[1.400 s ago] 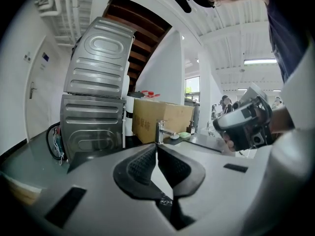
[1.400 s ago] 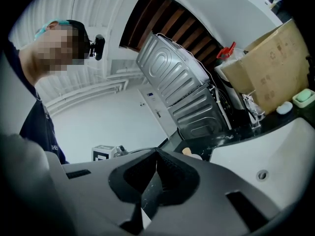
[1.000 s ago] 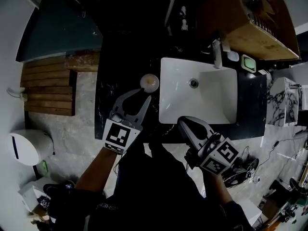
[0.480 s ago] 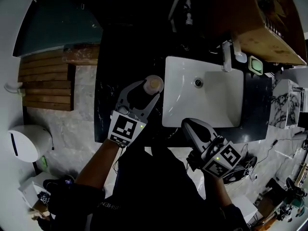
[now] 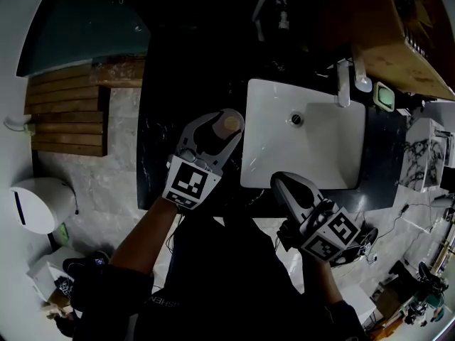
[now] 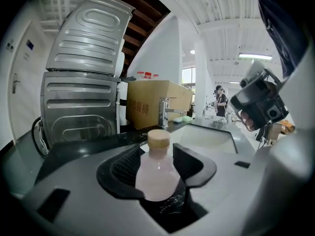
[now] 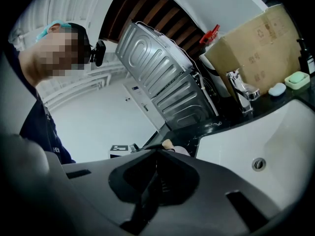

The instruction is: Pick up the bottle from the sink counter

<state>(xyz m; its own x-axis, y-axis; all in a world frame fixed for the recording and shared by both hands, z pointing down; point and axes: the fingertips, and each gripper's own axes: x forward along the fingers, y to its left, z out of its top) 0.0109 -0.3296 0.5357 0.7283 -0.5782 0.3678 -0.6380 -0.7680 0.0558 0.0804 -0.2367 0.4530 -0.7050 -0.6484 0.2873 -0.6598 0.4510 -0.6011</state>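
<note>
A small pale pink bottle (image 5: 231, 123) with a tan cap stands upright on the black sink counter (image 5: 158, 155), just left of the white basin (image 5: 316, 158). My left gripper (image 5: 216, 124) reaches over it. In the left gripper view the bottle (image 6: 156, 173) sits between the two ribbed pads, and the left gripper (image 6: 156, 156) has just been opening its jaws wide around it; they flank the bottle closely without visibly squeezing it. My right gripper (image 5: 279, 181) hovers at the basin's near edge, shut and empty (image 7: 157, 154). The bottle's cap (image 7: 168, 143) peeks over its jaws.
A chrome faucet (image 5: 345, 84) stands behind the basin, with a green soap dish (image 5: 384, 95) beside it. A cardboard box (image 5: 377, 27) fills the back right. A ribbed metal panel (image 6: 81, 82) rises left of the counter. Wooden slats (image 5: 67, 119) lie on the floor.
My left gripper moved forward over the counter and its jaws spread, so the bottle now stands between them. The right gripper drifted only slightly.
</note>
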